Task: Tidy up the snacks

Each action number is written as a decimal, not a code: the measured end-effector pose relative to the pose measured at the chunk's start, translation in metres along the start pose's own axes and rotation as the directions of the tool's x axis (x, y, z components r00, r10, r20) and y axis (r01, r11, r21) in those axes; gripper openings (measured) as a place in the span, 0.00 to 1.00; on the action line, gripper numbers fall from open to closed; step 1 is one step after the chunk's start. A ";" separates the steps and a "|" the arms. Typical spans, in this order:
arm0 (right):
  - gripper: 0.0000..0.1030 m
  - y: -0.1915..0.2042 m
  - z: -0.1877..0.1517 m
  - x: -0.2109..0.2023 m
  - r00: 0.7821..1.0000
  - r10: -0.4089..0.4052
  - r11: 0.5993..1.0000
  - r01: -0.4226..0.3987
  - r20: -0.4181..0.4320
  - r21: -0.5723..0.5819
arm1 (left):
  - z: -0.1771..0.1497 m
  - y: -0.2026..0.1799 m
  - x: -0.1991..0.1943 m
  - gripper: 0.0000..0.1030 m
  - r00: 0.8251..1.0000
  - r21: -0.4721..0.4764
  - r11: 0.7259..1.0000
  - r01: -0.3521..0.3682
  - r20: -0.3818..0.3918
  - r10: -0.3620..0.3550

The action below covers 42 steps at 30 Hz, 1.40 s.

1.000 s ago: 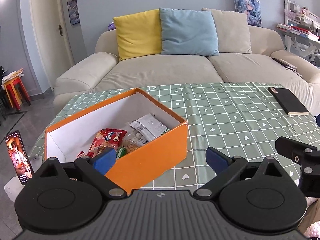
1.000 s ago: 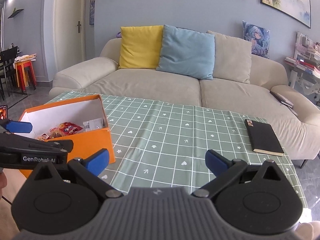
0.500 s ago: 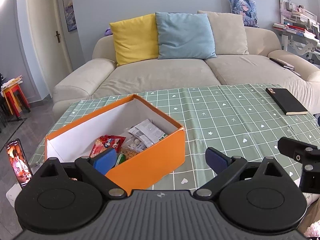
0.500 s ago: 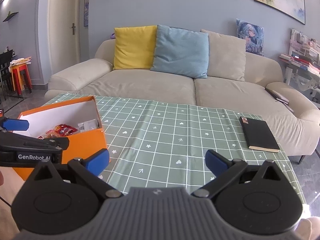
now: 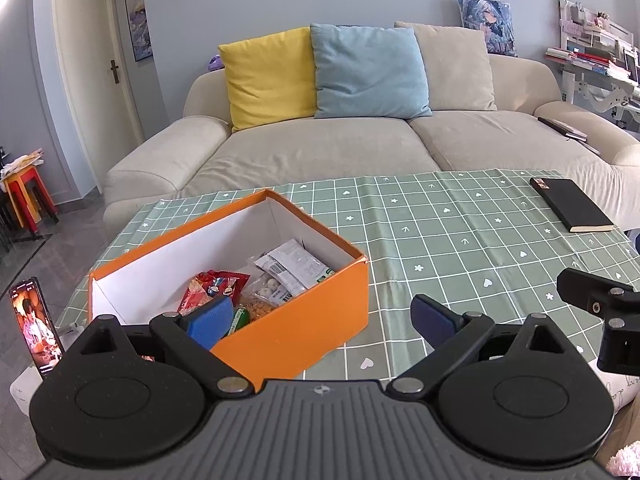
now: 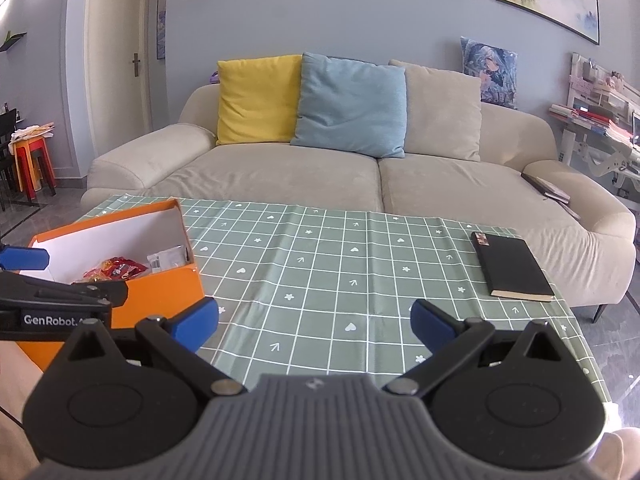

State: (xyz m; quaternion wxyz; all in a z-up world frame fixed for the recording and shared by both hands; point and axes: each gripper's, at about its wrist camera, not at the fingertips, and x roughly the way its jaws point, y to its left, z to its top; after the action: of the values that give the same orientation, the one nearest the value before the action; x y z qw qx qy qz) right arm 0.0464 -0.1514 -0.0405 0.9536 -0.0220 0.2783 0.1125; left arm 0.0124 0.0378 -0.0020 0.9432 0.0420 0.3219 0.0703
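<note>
An orange box (image 5: pixel 296 320) (image 6: pixel 160 296) with white inner walls stands on the left part of the green checked tablecloth (image 5: pixel 460 248) (image 6: pixel 340 272). Inside lie several snack packets: a red one (image 5: pixel 214 286) (image 6: pixel 116 270) and a white one (image 5: pixel 296 266) (image 6: pixel 168 259). My left gripper (image 5: pixel 322 318) hangs open just in front of the box's near corner, nothing between its blue pads. My right gripper (image 6: pixel 314 320) is open too, over bare cloth to the right of the box. The left gripper's side shows at the left edge of the right wrist view.
A black notebook (image 5: pixel 570 208) (image 6: pixel 512 266) lies at the table's far right. A phone (image 5: pixel 36 326) with a lit screen stands upright at the near left edge. Behind the table is a beige sofa (image 5: pixel 320 152) (image 6: pixel 320 172) with yellow, blue and beige cushions.
Both grippers have drawn back and tilted up a little, so the box and table sit lower in view. Both stay open and empty; the box and packets have not moved.
</note>
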 end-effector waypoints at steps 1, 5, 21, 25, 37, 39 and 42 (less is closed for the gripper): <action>0.96 0.000 0.000 0.000 1.000 0.000 1.000 0.000 0.000 0.001 | 0.000 0.000 0.000 1.00 1.000 0.000 1.000 0.000 0.000 0.000; 0.96 0.000 -0.001 0.000 1.000 0.000 1.000 0.000 0.002 0.000 | 0.000 0.000 0.000 1.00 1.000 -0.004 1.000 0.009 -0.007 -0.009; 0.96 -0.001 -0.001 0.001 1.000 -0.006 1.000 0.006 0.000 0.004 | 0.000 -0.001 0.002 1.00 1.000 -0.003 1.000 0.011 -0.014 -0.011; 0.96 -0.001 0.000 0.002 1.000 -0.006 1.000 0.006 0.000 0.006 | 0.000 -0.001 0.002 1.00 1.000 -0.003 1.000 0.011 -0.015 -0.011; 0.96 -0.004 -0.001 0.005 1.000 0.000 1.000 0.000 -0.007 0.010 | -0.001 -0.001 0.002 1.00 1.000 -0.006 1.000 0.015 -0.019 -0.015; 0.96 -0.004 -0.002 0.005 1.000 0.001 1.000 -0.001 -0.009 0.011 | -0.001 0.000 0.002 1.00 1.000 -0.005 1.000 0.015 -0.020 -0.015; 0.96 -0.005 -0.002 0.005 1.000 0.002 1.000 -0.002 -0.013 0.013 | -0.001 0.000 0.002 1.00 1.000 -0.006 1.000 0.012 -0.022 -0.012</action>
State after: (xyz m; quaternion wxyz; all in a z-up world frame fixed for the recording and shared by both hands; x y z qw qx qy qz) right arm 0.0508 -0.1555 -0.0455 0.9518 -0.0164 0.2852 0.1113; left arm 0.0134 0.0378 -0.0038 0.9402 0.0365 0.3322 0.0661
